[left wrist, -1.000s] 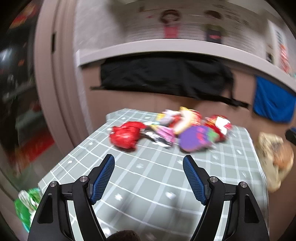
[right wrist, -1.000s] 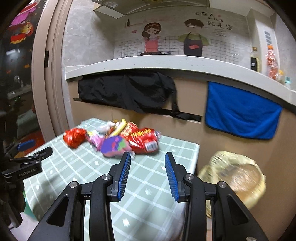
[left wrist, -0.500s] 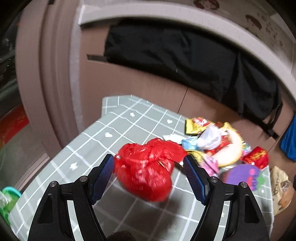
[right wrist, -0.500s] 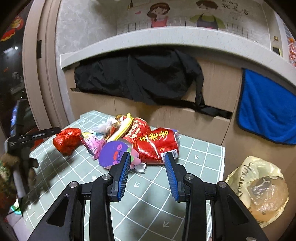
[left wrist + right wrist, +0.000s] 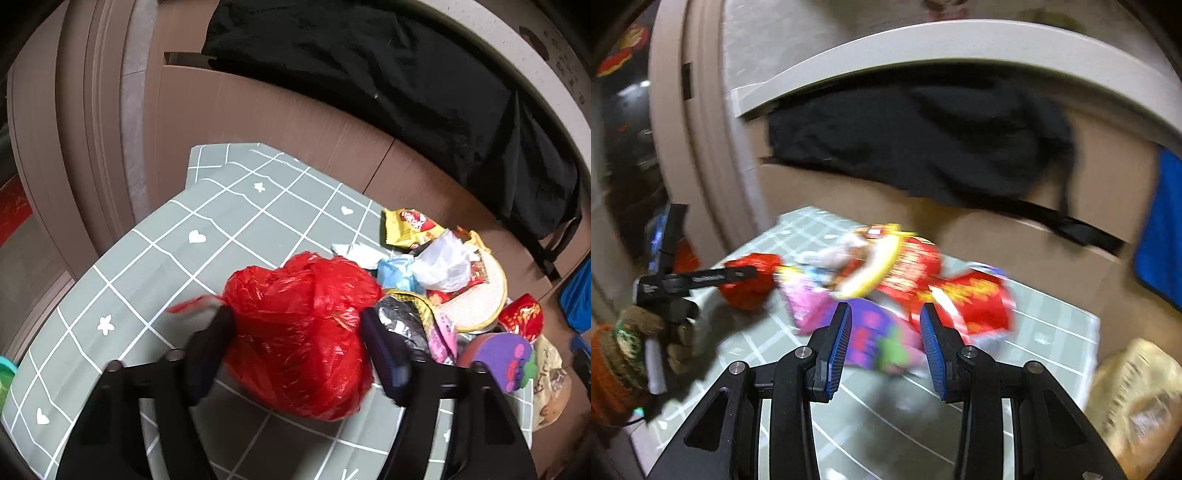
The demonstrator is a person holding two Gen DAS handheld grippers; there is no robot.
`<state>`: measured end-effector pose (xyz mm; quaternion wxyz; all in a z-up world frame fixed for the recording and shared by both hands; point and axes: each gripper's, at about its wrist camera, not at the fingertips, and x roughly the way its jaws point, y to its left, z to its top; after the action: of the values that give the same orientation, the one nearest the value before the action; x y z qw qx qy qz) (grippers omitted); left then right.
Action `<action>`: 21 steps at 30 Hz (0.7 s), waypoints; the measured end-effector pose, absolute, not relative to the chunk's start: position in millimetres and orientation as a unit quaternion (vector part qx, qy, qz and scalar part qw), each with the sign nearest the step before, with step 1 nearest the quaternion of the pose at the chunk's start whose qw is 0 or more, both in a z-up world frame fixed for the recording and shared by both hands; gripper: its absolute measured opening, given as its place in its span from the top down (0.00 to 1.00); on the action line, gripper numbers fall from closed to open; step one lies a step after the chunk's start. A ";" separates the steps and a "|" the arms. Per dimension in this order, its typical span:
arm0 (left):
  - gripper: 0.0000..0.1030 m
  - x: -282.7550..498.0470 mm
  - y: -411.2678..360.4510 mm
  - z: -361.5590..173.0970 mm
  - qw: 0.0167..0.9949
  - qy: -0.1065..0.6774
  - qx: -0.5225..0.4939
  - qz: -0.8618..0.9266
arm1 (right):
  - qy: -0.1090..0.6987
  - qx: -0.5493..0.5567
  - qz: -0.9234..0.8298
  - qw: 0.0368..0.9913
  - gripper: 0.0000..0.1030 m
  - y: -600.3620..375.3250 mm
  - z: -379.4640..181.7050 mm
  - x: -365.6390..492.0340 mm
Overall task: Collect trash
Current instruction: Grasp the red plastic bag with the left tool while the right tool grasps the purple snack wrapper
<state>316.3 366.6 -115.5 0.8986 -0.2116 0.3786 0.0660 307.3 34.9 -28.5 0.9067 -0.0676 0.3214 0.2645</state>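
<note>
A crumpled red plastic bag [image 5: 303,332] lies on the green checked tablecloth [image 5: 229,221]. My left gripper [image 5: 295,328] has its jaws on either side of the bag, pressing into it. Beside the bag lies a pile of snack wrappers [image 5: 443,266], with a purple wrapper [image 5: 509,358] at the right. In the right wrist view my right gripper [image 5: 884,328] is open and empty, just above the purple wrapper [image 5: 875,332] and next to a red snack bag [image 5: 967,299]. The left gripper [image 5: 746,273] shows there at the red bag [image 5: 750,288].
A yellowish plastic bag [image 5: 1134,398] hangs off the table's right edge. A brown counter front with a black cloth [image 5: 923,147] and a blue towel [image 5: 1160,229] stands behind the table. A door frame [image 5: 92,129] stands left.
My left gripper has moved forward and down to the red bag and its jaws have narrowed onto it. My right gripper has moved closer to the wrapper pile, still open.
</note>
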 end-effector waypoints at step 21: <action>0.47 228.3 385.0 -66.7 0.920 0.307 -0.217 0.108 | 0.396 -0.235 0.341 0.820 0.67 201.9 -108.9 389.7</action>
<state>228.3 385.0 -66.7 0.9201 -0.2174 0.3071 0.1083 389.7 201.9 -108.9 0.8195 -0.2348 0.3963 0.3409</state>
